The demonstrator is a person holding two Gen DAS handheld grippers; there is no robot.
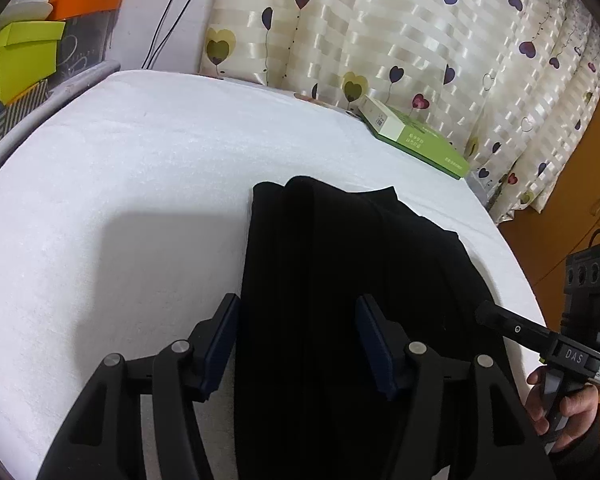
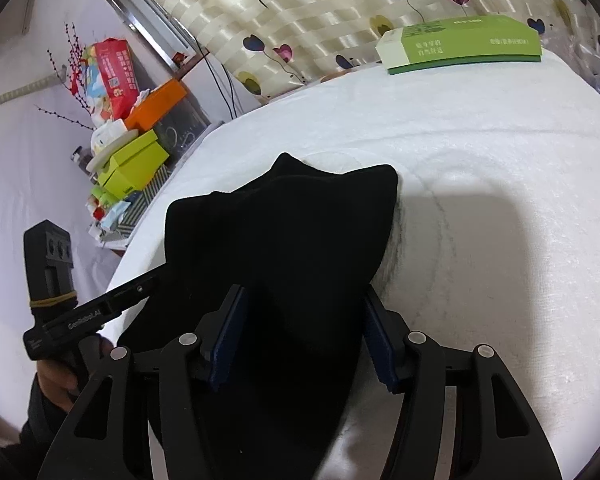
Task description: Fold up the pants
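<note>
Both tongs stand with their jaws spread wide and nothing pinched between them. From its own wrist view the left gripper [image 1: 298, 344] hangs over the near end of the black pants [image 1: 340, 264], its 2 blue pads straddling the left part of the cloth; whether the pads touch the fabric I cannot tell. The right gripper [image 2: 306, 336] likewise straddles the near end from the other side, one pad over the dark cloth and the other at its right edge.

The pants lie on the white towel-covered bed [image 1: 120, 168] as a long narrow strip running away from the person, apparently already doubled leg on leg, with the far end bunched in soft peaks [image 2: 332, 184]. A green box [image 1: 416, 140] sits well apart at the far edge, by the heart-print curtain [image 1: 420, 32].

By my reading, the lengthwise fold is done and the crosswise fold is in hand. Next, each gripper needs to close on a near corner through all layers, then lift and carry that end evenly over the far end.
</note>
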